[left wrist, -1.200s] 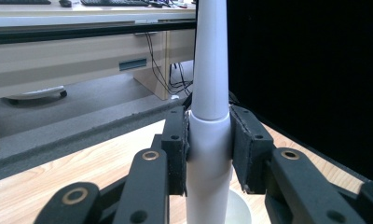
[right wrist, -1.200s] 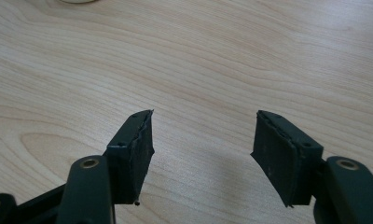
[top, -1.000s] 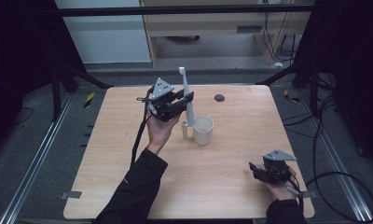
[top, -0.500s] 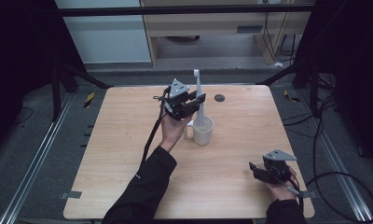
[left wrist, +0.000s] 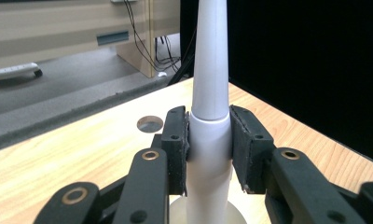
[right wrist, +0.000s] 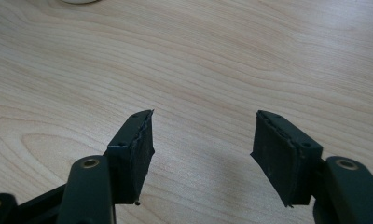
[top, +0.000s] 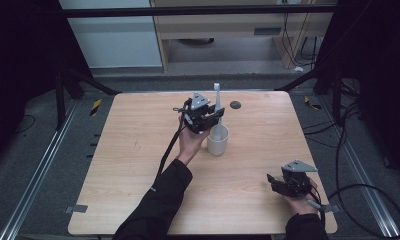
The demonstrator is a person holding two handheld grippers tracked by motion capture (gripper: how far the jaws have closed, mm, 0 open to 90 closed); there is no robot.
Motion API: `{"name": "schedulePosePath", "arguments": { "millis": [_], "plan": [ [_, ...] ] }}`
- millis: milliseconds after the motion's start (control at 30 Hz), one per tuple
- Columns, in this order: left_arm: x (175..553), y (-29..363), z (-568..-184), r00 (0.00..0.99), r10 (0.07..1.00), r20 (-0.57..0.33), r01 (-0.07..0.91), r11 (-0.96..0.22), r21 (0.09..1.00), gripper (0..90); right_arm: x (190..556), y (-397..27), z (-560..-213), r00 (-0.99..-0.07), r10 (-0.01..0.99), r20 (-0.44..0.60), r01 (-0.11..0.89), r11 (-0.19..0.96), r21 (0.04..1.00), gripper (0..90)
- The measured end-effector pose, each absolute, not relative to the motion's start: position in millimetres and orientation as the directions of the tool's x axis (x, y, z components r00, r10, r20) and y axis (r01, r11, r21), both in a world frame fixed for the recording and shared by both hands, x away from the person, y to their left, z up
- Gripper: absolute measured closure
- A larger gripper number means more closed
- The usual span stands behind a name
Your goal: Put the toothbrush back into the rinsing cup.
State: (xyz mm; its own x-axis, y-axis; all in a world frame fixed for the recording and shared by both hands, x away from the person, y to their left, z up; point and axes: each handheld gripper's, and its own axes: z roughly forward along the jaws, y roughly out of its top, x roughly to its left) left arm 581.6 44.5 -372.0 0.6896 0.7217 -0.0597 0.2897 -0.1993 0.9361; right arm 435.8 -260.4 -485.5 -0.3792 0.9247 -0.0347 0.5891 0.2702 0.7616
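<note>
Wooden worktop [top: 138,150]; white cup [top: 218,141] near its middle, toward the far edge. Left gripper [top: 208,118] clamped on upright white electric toothbrush [top: 217,102], directly above cup. Right gripper [top: 280,182] apart, empty, near-right corner.

Black sleeves [top: 158,200]; black hand-held gripper [right wrist: 201,156] (brass-ringed screws), grey plate.

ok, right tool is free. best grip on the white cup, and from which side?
Judging by the views, take the cup across its outer wall low down, from its right or near side. It stands upright with no handle visible, and the left tool holds the white toothbrush upright above its mouth, so the top and left side are taken. The right tool is open above bare table.
</note>
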Motion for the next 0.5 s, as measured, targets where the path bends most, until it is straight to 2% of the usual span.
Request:
{"name": "schedulePosePath", "arguments": {
  "millis": [500],
  "plan": [
    [584.3, 40.4, -406.1, 0.69, 0.722, -0.06, 0.347, -0.256, 0.902, 67.0, 436.4, -259.5, -485.8, -0.383, 0.923, -0.039, 0.587, 0.276, 0.761, 37.7]
  ]
}}
